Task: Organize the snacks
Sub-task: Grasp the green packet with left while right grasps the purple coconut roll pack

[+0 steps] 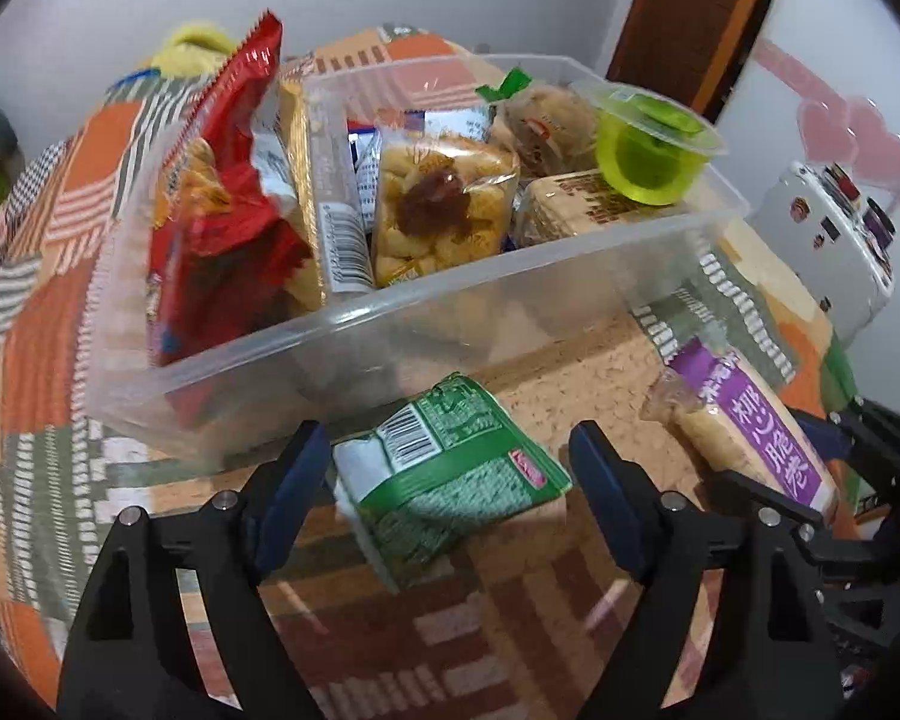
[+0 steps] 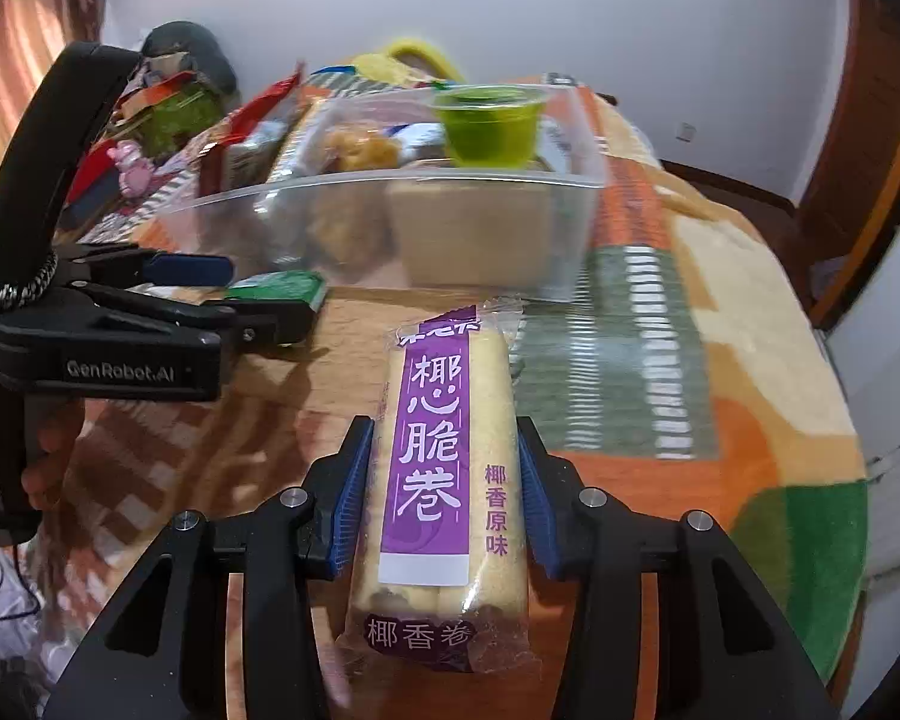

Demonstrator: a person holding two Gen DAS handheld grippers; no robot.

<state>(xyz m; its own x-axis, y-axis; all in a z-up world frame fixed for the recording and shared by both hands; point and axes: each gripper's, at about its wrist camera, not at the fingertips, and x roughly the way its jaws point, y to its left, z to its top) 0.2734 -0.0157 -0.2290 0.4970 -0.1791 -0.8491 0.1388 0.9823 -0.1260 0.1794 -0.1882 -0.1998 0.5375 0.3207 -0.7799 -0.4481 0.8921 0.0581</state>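
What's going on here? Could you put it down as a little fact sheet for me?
Setting: patchwork blanket
Container: clear plastic bin, already holding several snacks
On top in bin: green jelly cup
Left gripper: open around green packet
Right gripper: fingers at both sides of purple-label roll packet; firm grip unclear
Still outside bin: both packets

A patchwork blanket (image 1: 42, 276) shows orange, green, cream and striped squares. The clear plastic bin (image 1: 426, 324) holds a red crinkled snack bag (image 1: 234, 180), a golden pastry pack with a dark brown centre (image 1: 438, 204) and a bright green jelly cup (image 1: 648, 162). Outside lie a green-and-white wafer packet (image 1: 444, 480) and a pale yellow roll pack with a purple label (image 2: 438, 474). Both grippers are black with 2 blue pads (image 2: 351, 498).
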